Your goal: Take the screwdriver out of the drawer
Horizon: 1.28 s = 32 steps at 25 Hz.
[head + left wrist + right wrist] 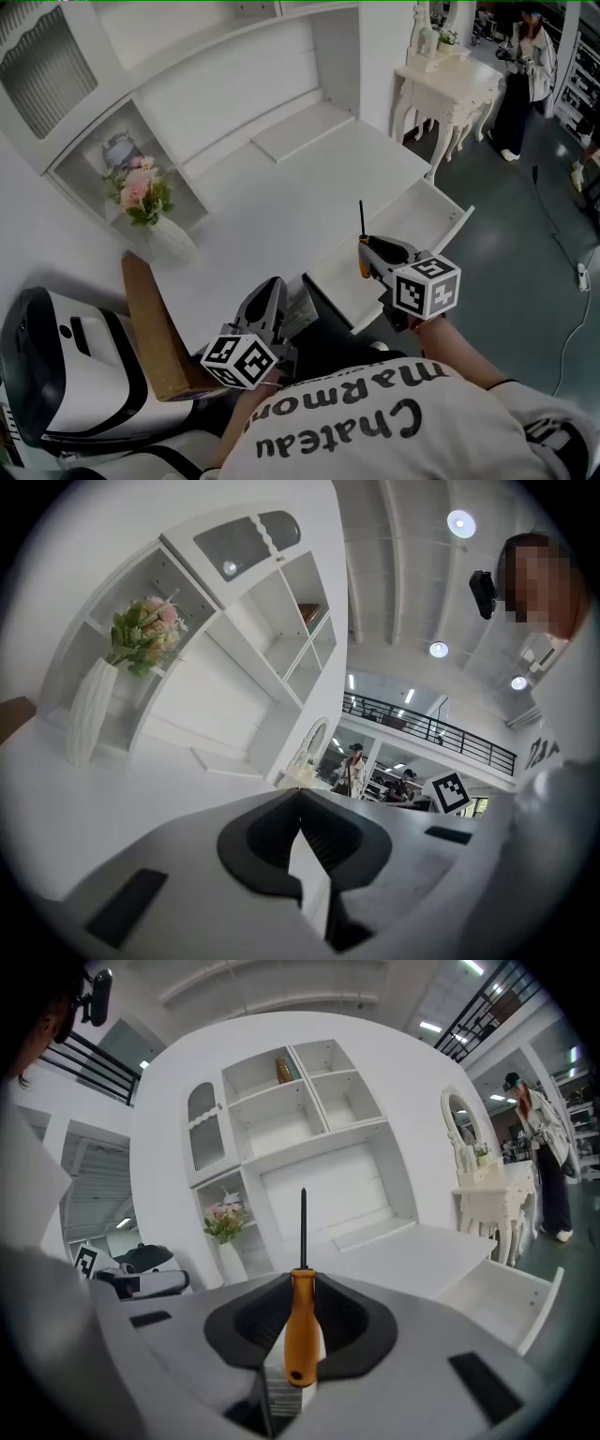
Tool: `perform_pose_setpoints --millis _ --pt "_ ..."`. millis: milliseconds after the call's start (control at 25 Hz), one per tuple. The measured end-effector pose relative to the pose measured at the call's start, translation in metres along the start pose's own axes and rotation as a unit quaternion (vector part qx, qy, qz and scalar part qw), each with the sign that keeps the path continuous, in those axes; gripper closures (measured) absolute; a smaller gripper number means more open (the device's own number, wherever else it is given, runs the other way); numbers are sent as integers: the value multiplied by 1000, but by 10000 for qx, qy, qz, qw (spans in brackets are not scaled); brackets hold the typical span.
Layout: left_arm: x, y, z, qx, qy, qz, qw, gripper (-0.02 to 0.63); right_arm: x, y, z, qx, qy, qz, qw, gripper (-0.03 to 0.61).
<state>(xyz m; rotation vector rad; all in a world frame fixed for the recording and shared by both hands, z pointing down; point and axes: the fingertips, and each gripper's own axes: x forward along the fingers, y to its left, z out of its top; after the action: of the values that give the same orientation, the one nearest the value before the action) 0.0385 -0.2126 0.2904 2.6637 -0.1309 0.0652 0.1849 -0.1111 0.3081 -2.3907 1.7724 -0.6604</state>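
Nearest, the person's shirt (375, 427) fills 6 o'clock. Just above it I have the right hand-held gripper (370, 255) clamped on the screwdriver (364, 262) by its orange handle. The black shaft points to 12 o'clock, raised clear of the open drawer (457, 234). The left hand-held gripper (272, 289) sits at 7 o'clock by the worktop (281, 202) front edge, jaws together, nothing in them. The worktop is bare from 10 to 12 o'clock. A vase of flowers (145, 202) and a brown box (155, 323) crowd its 9 o'clock edge. The drawer juts toward 4 o'clock over the floor (525, 281).
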Motion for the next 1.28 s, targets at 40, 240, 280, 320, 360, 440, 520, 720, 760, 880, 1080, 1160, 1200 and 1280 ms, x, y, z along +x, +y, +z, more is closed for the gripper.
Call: perform_pose_setpoints --millis 40,240,280,320,360,440,520,720,760,880,1080,1160,1200,1280 --pt "0 0 -1 -5 8 5 10000 591 0 -1 -1 11 12 -10 10000 493" --pt "0 0 -6 -18 66 -10 10000 591 1 -2 -8 13 57 -33 10000 492" --pt "-1 1 -6 -24 74 -11 10000 591 1 -2 -9 15 73 -33 10000 492" --pt "-1 1 -7 -28 81 -11 10000 591 1 -1 -10 15 90 -29 10000 493" --pt "-1 0 -7 -32 87 -13 10000 591 1 -1 -11 14 110 -23 9999 492" --pt "-1 0 -8 -45 100 -26 9999 591 1 -1 -13 16 151 -19 9999 493" --pt "-1 0 -10 -58 118 -38 9999 591 1 -1 -16 15 190 -34 9998 492" --pt "0 -1 -14 -103 140 -67 9998 591 -2 0 -19 -19 251 -46 9997 492" --pt "0 -1 -14 -106 134 -71 9998 591 -3 -1 -19 -26 258 -52 9996 492" --pt "0 -2 -15 -113 127 -82 9998 591 -4 -2 -20 -33 272 -73 9996 493" --pt "-1 -3 -16 -105 133 -65 9998 591 -7 -3 -20 -35 270 -91 9996 492" --pt "0 -3 -17 -113 128 -51 9998 591 -9 -4 -20 -41 266 -93 9996 492" --pt "1 -3 -18 -117 126 -51 9998 591 -10 -5 -21 -44 268 -95 9996 493" --pt "4 -5 -18 -118 122 -61 9998 591 -12 -8 -20 -43 268 -100 9996 492"
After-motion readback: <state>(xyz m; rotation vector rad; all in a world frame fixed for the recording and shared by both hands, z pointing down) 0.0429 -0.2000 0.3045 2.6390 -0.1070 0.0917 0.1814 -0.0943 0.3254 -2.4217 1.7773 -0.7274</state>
